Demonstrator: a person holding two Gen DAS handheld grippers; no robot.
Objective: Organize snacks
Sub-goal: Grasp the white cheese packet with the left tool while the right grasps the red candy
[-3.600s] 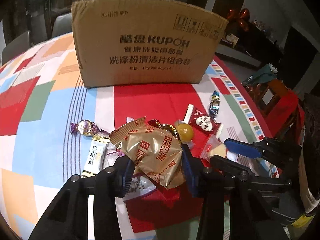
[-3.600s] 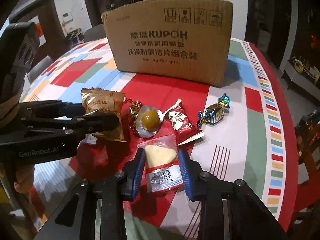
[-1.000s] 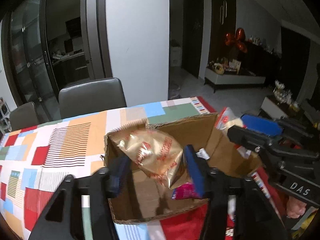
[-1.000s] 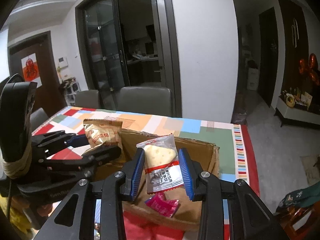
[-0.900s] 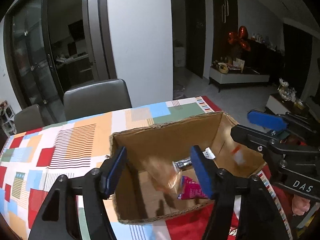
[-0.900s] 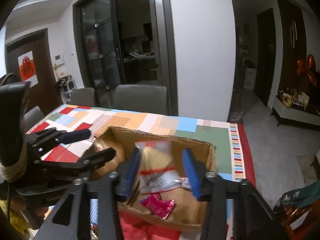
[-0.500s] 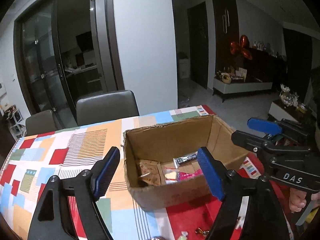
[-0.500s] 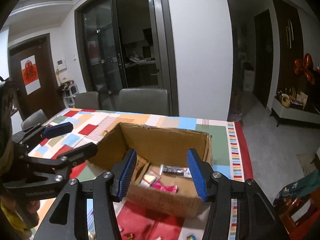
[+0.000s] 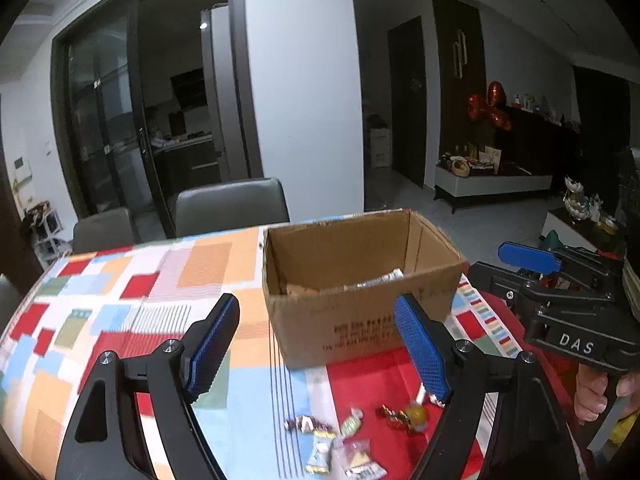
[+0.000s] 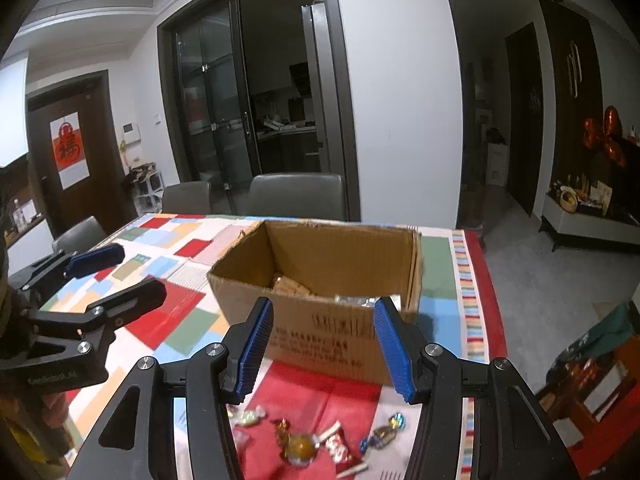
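Observation:
An open cardboard box stands on the patchwork tablecloth, holding a biscuit packet and a silver wrapper. My left gripper hangs open and empty in front of the box. To its right, my right gripper is also open with nothing between its blue pads. Loose snacks lie on the cloth below both grippers: a round gold candy, a red packet, a blue foil candy, a purple-wrapped candy and several others.
Grey chairs stand behind the table's far edge. The table's right edge drops to the floor, with a red stool beside it. A hand holds the right gripper's handle. Bare cloth lies left of the box.
Both grippers let their packets fall into the box, the biscuit packet from the left and the cheese snack from the right. They opened wider and drew back, bringing the loose snacks into view.

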